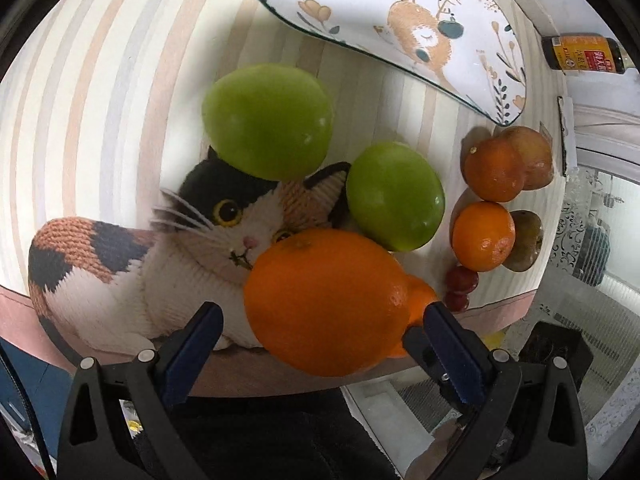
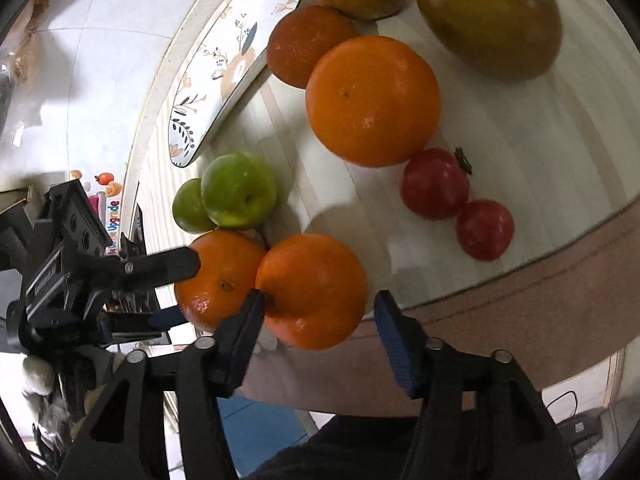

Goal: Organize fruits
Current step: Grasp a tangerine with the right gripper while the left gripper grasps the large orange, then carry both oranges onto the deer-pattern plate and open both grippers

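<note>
In the left wrist view a large orange (image 1: 324, 300) lies between the fingers of my left gripper (image 1: 324, 309), on a knitted cat mat (image 1: 160, 240). A gap shows beside the left pad. From the right wrist view that gripper (image 2: 180, 290) straddles the same orange (image 2: 220, 280). My right gripper (image 2: 320, 296) surrounds a second orange (image 2: 312, 292). Its left pad touches the peel and a narrow gap stays at the right pad. Two green apples (image 1: 268, 120) (image 1: 396, 196) sit just beyond the oranges.
A flower-and-deer patterned plate (image 1: 400, 12) lies at the far side of the striped tablecloth. To the right lie more oranges (image 2: 372, 100), brown fruits (image 2: 488, 16) and two small red tomatoes (image 2: 434, 184). A dark bottle (image 1: 584, 54) stands off the table. The table edge (image 2: 520, 280) is close.
</note>
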A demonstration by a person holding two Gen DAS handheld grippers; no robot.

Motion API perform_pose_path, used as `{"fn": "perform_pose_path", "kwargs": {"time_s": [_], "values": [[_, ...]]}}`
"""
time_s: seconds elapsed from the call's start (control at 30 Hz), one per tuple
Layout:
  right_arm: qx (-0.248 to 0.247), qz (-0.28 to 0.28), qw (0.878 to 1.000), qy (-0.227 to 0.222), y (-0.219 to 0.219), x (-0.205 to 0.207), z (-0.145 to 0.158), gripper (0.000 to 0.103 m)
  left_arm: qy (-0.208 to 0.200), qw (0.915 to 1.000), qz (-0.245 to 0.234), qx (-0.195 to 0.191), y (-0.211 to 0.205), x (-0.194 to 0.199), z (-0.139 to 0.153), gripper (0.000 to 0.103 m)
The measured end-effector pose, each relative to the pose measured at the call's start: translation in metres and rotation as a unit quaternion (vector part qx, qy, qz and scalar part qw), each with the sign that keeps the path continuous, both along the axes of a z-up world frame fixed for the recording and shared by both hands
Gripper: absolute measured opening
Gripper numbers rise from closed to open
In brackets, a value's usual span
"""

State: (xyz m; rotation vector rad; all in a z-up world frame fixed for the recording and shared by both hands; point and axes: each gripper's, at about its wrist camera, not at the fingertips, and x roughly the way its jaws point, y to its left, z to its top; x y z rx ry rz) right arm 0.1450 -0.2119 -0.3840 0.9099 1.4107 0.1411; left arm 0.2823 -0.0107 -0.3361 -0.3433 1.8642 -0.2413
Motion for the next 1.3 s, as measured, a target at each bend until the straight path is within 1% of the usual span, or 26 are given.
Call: {"fn": "perform_pose_path", "kwargs": {"time_s": [0.07, 0.2, 0.27, 0.3, 0.33, 0.43, 0.47, 0.5, 0.57, 0.63, 0.67, 0.73, 0.8, 0.87, 0.93, 1.03, 1.1, 1.2, 1.3], "values": [[0.010, 0.010, 1.000, -0.004, 0.000, 0.007, -0.005, 0.060, 0.001, 1.0000, 0.003, 0.004, 0.000, -0.002, 0.000, 0.103], [-0.005, 0.037, 0.999, -0.013, 0.003, 0.010, -0.001, 0.057, 0.002, 0.9997, 0.017, 0.015, -0.004, -0.008, -0.002, 0.103], [-0.033, 0.057, 0.998, -0.015, 0.000, 0.008, 0.007, 0.056, 0.002, 0.9995, 0.026, 0.020, -0.007, -0.009, -0.001, 0.103], [-0.051, 0.067, 0.996, -0.019, -0.003, 0.006, 0.013, 0.053, 0.002, 0.9994, 0.027, 0.021, -0.009, -0.009, -0.001, 0.103], [-0.064, 0.076, 0.995, -0.022, -0.006, 0.006, 0.017, 0.052, 0.002, 0.9993, 0.028, 0.023, -0.013, -0.009, -0.002, 0.103], [-0.101, 0.100, 0.990, -0.023, -0.015, 0.007, 0.025, 0.052, 0.002, 0.9990, 0.016, 0.041, -0.029, -0.012, -0.009, 0.103], [-0.096, 0.104, 0.990, -0.019, -0.016, 0.008, 0.024, 0.052, 0.002, 0.9988, 0.011, 0.049, -0.034, -0.014, -0.013, 0.102], [-0.089, 0.105, 0.990, -0.015, -0.019, 0.010, 0.021, 0.052, 0.001, 0.9985, 0.008, 0.054, -0.037, -0.015, -0.015, 0.096], [-0.078, 0.108, 0.991, -0.009, -0.022, 0.013, 0.019, 0.052, -0.005, 0.9993, 0.016, 0.033, -0.041, -0.020, -0.018, 0.085], [-0.072, 0.107, 0.992, -0.004, -0.028, 0.014, 0.017, 0.053, -0.017, 0.9988, 0.015, 0.043, -0.045, -0.024, -0.017, 0.085], [-0.070, 0.108, 0.992, -0.002, -0.029, 0.015, 0.016, 0.053, -0.031, 0.9983, 0.008, 0.049, -0.047, -0.026, -0.015, 0.084], [-0.069, 0.109, 0.992, 0.003, -0.031, 0.017, 0.015, 0.057, -0.044, 0.9968, -0.004, 0.067, -0.047, -0.029, -0.011, 0.084], [-0.064, 0.109, 0.992, 0.008, -0.028, 0.021, 0.012, 0.057, -0.060, 0.9933, -0.014, 0.098, -0.034, -0.034, -0.008, 0.084], [-0.063, 0.113, 0.992, 0.011, -0.025, 0.026, 0.011, 0.057, -0.068, 0.9900, -0.015, 0.123, -0.015, -0.039, -0.007, 0.084], [-0.065, 0.120, 0.991, 0.010, -0.023, 0.028, 0.011, 0.057, -0.073, 0.9877, -0.005, 0.138, 0.009, -0.045, -0.006, 0.084], [-0.064, 0.127, 0.990, 0.013, -0.015, 0.034, 0.008, 0.058, -0.073, 0.9893, -0.002, 0.127, 0.022, -0.051, -0.008, 0.084], [-0.064, 0.133, 0.989, 0.018, -0.009, 0.037, 0.006, 0.058, -0.076, 0.9893, -0.011, 0.124, 0.025, -0.053, -0.010, 0.085], [-0.084, 0.154, 0.984, 0.021, 0.010, 0.044, 0.005, 0.057, -0.085, 0.9887, -0.020, 0.122, 0.026, -0.050, -0.012, 0.085], [-0.096, 0.163, 0.981, 0.029, 0.023, 0.046, 0.001, 0.057, -0.071, 0.9924, -0.016, 0.099, 0.035, -0.052, -0.024, 0.085]]}}
